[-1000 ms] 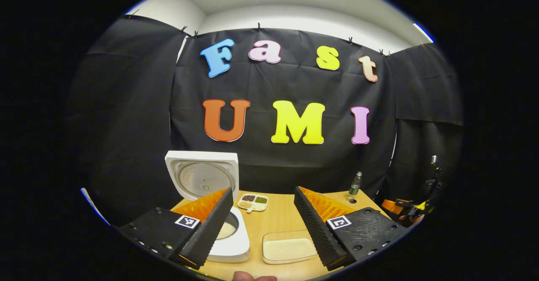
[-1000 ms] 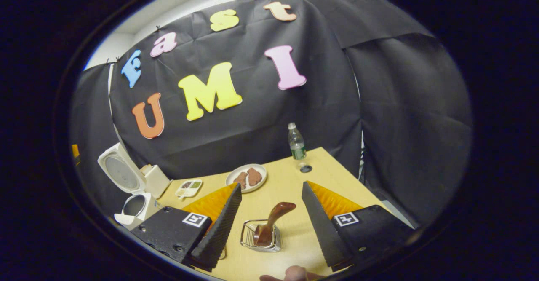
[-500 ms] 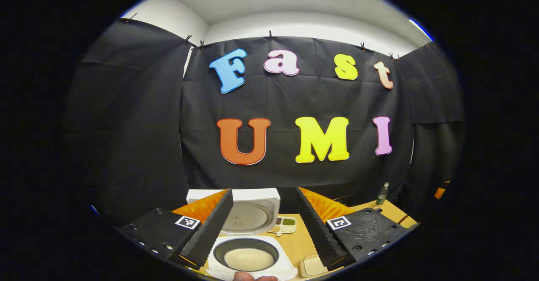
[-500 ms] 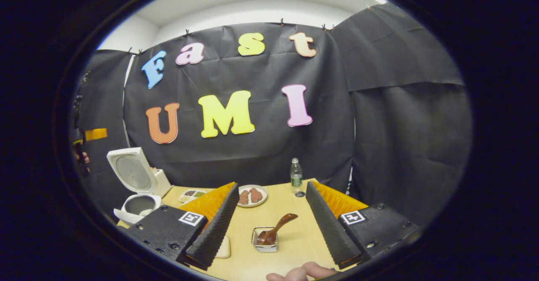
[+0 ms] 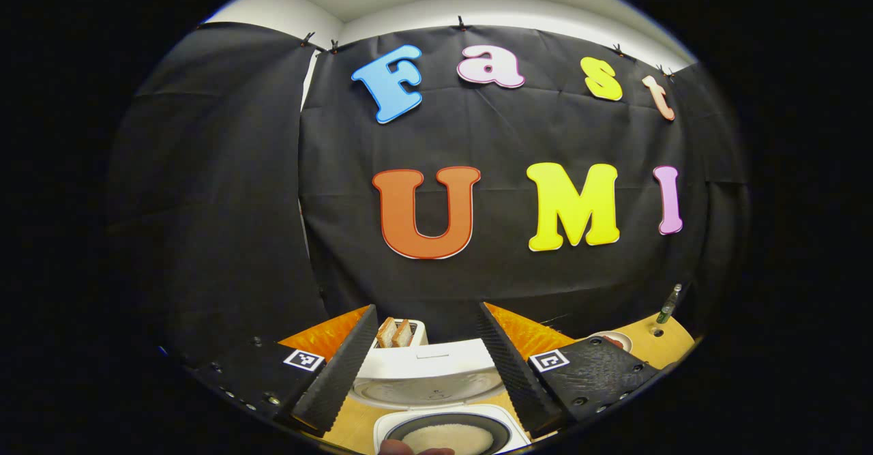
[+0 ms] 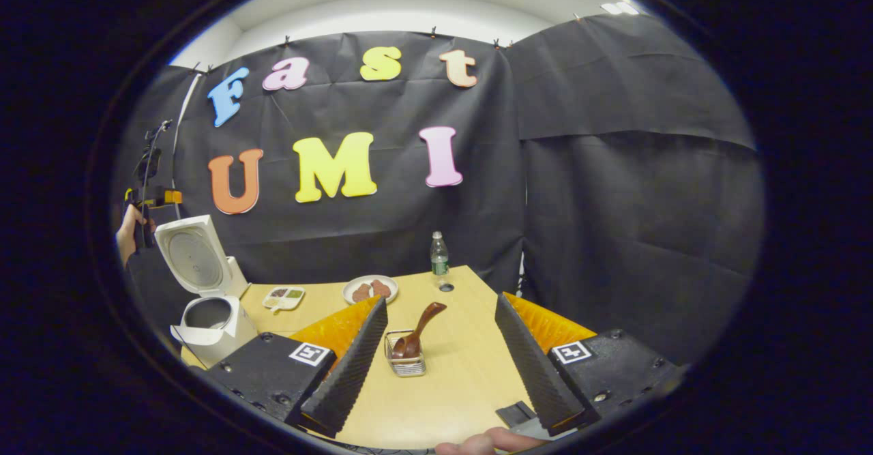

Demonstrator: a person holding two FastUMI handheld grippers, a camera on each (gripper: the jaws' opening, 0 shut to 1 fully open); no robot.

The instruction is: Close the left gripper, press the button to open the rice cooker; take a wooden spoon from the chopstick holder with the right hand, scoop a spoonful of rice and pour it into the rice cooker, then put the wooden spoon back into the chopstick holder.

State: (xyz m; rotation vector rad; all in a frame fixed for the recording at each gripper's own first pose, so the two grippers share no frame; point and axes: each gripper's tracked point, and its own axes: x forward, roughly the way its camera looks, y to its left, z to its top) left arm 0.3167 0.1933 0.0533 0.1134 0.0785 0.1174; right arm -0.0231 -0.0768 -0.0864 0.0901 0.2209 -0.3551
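1. Tabletop of pale yellow wood (image 6: 464,373) runs from the right gripper (image 6: 440,363) outward; that gripper's 2 fingers are spread wide with nothing between them, and a fingertip of the holding hand (image 6: 477,443) shows at the bottom edge.
2. Just beyond the fingers, in the gap, stands the small square wire-mesh chopstick holder (image 6: 405,365), with the dark brown wooden spoon (image 6: 417,332) leaning in it, handle tilted up and to the right.
3. Left of that, near the table's edge, the white rice cooker (image 6: 208,322) stands with its lid (image 6: 189,256) raised upright; in the left gripper view its inner pot (image 5: 447,436) shows pale rice (image 5: 449,438).
4. The left gripper (image 5: 426,363) hangs above the cooker, its 2 fingers spread apart and empty; in the right gripper view it appears far off at the left, held by a hand (image 6: 127,233).
5. Behind the lid sits a white toaster with 2 slices of bread (image 5: 397,333).
6. Farther back lie a small white divided dish of grains (image 6: 284,297), a white round plate with brown pieces (image 6: 370,289), and a clear plastic bottle with a green label (image 6: 440,260) by a small round hole in the table (image 6: 447,287).
7. Black cloth (image 6: 614,189) walls the booth at the back and right, with white wall and ceiling (image 6: 409,5) above.
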